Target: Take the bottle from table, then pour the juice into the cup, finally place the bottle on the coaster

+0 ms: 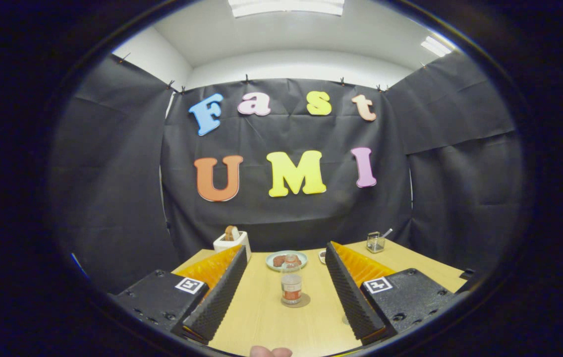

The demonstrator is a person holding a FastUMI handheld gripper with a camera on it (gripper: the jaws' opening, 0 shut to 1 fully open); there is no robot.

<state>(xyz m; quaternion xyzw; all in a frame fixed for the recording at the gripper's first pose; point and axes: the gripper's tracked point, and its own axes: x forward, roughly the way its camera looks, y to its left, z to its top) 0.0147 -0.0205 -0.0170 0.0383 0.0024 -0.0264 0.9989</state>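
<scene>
Gripper view: tongs [281, 292] spread wide, bottle [291, 286] on its coaster [304, 300] between them, untouched, bare table [266, 322] around.

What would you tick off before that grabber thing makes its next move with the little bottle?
1. Gripper open: ok, fingers spread wide.
2. Bottle upright: ok.
3. Bottle between the fingers: ok, neither finger touches it.
4. Bottle on the coaster: ok, it stands on a round mat.
5. Juice already in the cup: cannot tell, too small.
6. Plate beyond the bottle out of the path: ok.
</scene>
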